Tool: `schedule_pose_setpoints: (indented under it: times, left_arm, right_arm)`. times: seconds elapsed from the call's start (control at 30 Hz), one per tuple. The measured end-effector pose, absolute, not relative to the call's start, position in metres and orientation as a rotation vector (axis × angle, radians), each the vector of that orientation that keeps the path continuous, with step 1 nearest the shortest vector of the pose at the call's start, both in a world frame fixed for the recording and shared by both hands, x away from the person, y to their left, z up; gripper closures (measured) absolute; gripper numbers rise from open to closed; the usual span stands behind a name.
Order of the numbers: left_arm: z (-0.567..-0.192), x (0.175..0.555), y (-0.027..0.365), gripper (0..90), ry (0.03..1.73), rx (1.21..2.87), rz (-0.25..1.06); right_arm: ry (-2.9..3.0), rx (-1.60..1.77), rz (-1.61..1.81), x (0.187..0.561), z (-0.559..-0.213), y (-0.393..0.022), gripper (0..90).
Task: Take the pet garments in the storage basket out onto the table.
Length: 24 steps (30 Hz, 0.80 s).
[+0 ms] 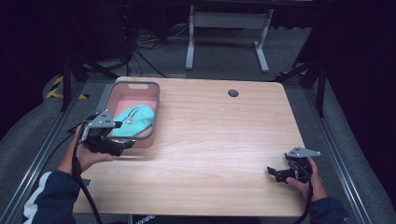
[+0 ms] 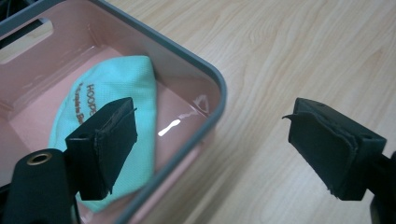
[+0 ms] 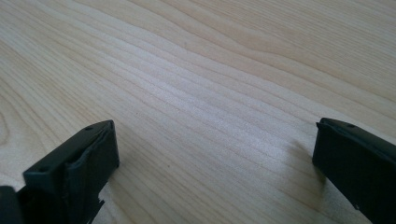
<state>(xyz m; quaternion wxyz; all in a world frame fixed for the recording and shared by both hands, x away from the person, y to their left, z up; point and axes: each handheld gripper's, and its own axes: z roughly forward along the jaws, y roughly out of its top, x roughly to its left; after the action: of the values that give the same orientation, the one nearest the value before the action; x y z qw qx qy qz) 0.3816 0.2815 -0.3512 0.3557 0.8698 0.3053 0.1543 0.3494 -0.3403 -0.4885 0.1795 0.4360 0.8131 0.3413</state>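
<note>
Lying flat in the pink bin (image 1: 114,93): a mint-green cloth bag (image 1: 134,120) with printed letters, near the front wall. Probably light, soft and floppy, so likely to sag and fold when lifted; best taken by pinching an edge or a raised fold, not the flat middle. Just above the bin's front corner, the left gripper (image 1: 125,143), jaws spread wide, nothing between them. Far at the right of the wooden table (image 1: 219,140), the right gripper (image 1: 272,171), wide apart too, empty.
</note>
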Motion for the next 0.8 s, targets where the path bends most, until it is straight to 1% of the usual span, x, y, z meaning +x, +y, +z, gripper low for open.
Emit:
schedule_pose_setpoints:
  times: [0.13,0.33,0.4,0.47,0.5,0.53,0.6,0.63,0.8]
  left_arm:
    - [-0.348,0.411,0.280,16.1,0.826,2.353,0.422]
    - [-0.343,0.438,0.283,16.1,0.858,2.381,0.412]
    - [-0.342,0.451,0.283,16.3,0.863,2.397,0.384]
    - [-0.343,0.461,0.283,18.9,0.870,2.424,0.352]
    - [-0.343,0.461,0.283,19.3,0.870,2.424,0.352]
    - [-0.345,0.466,0.281,19.5,0.870,2.421,0.330]
    - [-0.349,0.476,0.278,19.3,0.891,2.482,0.339]
    - [-0.352,0.480,0.276,19.3,0.897,2.498,0.322]
    - [-0.364,0.492,0.274,20.1,0.949,2.528,0.276]
  right_arm:
    - [2.298,1.233,0.963,0.349,-0.488,-0.340,0.7]
    - [2.298,1.233,0.963,0.349,-0.488,-0.340,0.7]
    - [2.297,1.234,0.964,0.349,-0.488,-0.340,0.7]
    - [2.295,1.237,0.962,0.349,-0.488,-0.340,0.7]
    - [2.295,1.237,0.962,0.349,-0.488,-0.340,0.7]
    - [2.294,1.239,0.962,0.349,-0.488,-0.340,0.7]
    - [2.290,1.242,0.961,0.349,-0.489,-0.340,0.7]
    - [2.290,1.243,0.961,0.349,-0.489,-0.340,0.7]
    - [2.291,1.242,0.961,0.349,-0.488,-0.340,0.7]
